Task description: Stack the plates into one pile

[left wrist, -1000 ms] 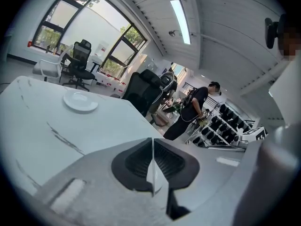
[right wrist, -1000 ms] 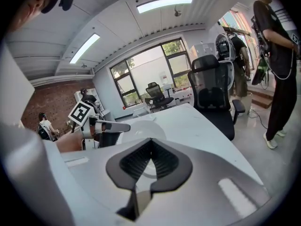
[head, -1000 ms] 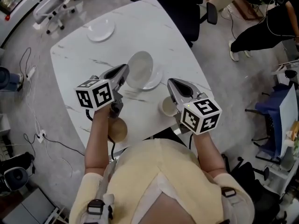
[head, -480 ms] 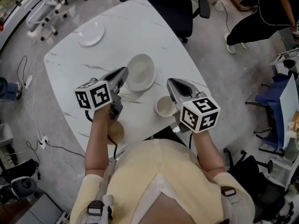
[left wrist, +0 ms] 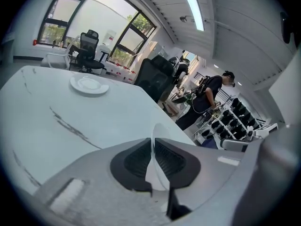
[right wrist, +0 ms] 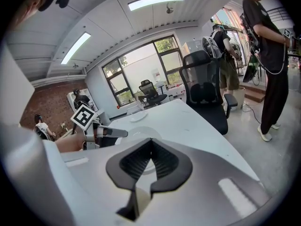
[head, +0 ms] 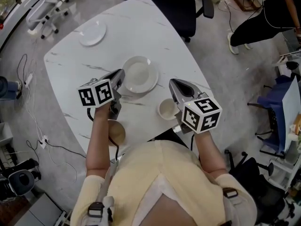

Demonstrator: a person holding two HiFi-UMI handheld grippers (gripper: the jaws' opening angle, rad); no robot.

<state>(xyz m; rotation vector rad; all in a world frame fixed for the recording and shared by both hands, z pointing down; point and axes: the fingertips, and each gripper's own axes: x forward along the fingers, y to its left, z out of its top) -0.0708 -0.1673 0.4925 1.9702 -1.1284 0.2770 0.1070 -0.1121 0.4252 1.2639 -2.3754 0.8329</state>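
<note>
1. Plate [head: 140, 74] lies flat near the middle of the white table [head: 141, 27], its near-left rim reaching in between the jaws of the left gripper [head: 121, 74].
2. The left gripper's jaws are opening; in the left gripper view the thin white rim stands upright between the two dark pads [left wrist: 136, 159], which sit close against it.
3. The right gripper [head: 173, 83] has its jaws pressed together on nothing, just beside a cup [head: 166, 108].
4. A second plate [head: 92, 34] sits well apart at the far corner.
5. Whether another plate lies beneath the near one cannot be made out.
</note>
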